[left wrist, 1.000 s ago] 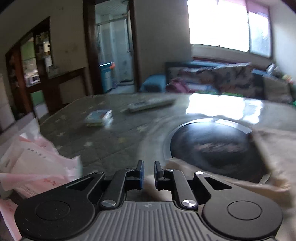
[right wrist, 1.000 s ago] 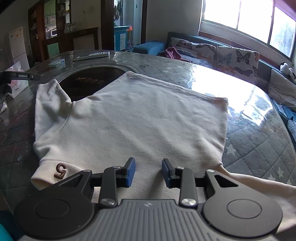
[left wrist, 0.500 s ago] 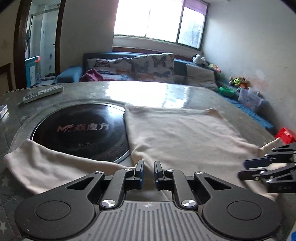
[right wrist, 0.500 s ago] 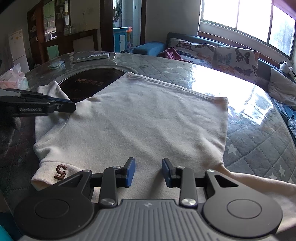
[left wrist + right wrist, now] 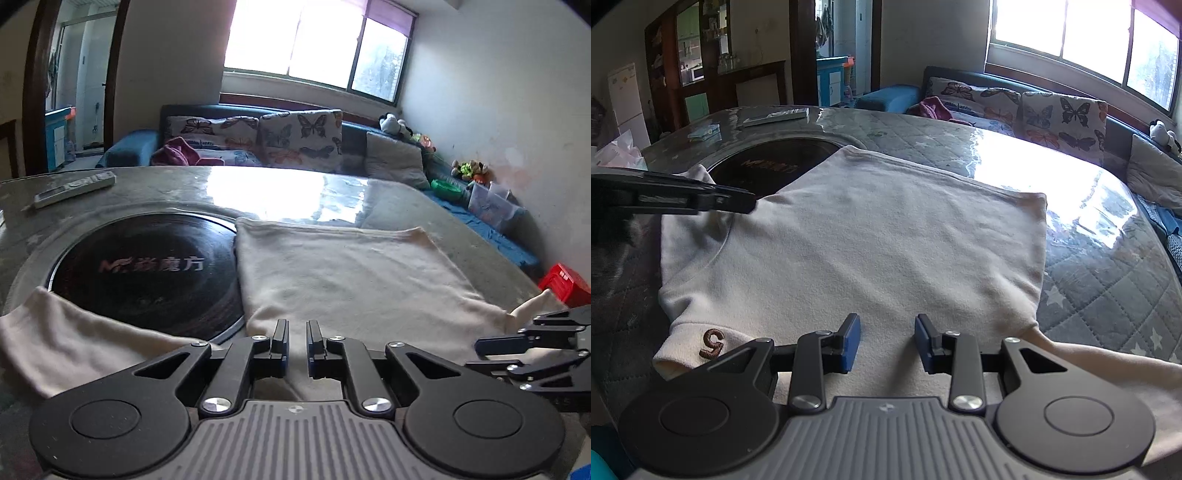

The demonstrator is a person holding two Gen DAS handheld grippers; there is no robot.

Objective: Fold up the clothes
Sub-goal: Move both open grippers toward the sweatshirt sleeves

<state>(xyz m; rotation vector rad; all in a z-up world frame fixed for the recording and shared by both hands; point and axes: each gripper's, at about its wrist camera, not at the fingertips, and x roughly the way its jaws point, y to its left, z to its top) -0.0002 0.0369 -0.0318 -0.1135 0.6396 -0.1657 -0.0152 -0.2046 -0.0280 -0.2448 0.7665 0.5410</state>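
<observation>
A cream sweatshirt (image 5: pixel 871 236) lies flat on the round table, its hem at the far side; it also shows in the left wrist view (image 5: pixel 351 273). One sleeve (image 5: pixel 74 343) runs left over the black round inset (image 5: pixel 147 273). A brown "5" (image 5: pixel 713 341) marks the near cuff. My left gripper (image 5: pixel 297 345) hovers low over the shoulder area, jaws a narrow gap apart, holding nothing; it shows as a dark bar in the right wrist view (image 5: pixel 683 195). My right gripper (image 5: pixel 886 341) is open and empty over the near edge of the shirt; it shows in the left wrist view (image 5: pixel 532 350).
A remote control (image 5: pixel 74 186) and a small packet (image 5: pixel 703 131) lie at the far side of the quilted table cover (image 5: pixel 1108 295). A sofa with butterfly cushions (image 5: pixel 295 140) stands behind the table. A red crate (image 5: pixel 565 282) sits on the floor at right.
My left gripper has swung right from the table's left side and now sits over the shirt's shoulder, moving in a little closer. The right gripper has held still.
</observation>
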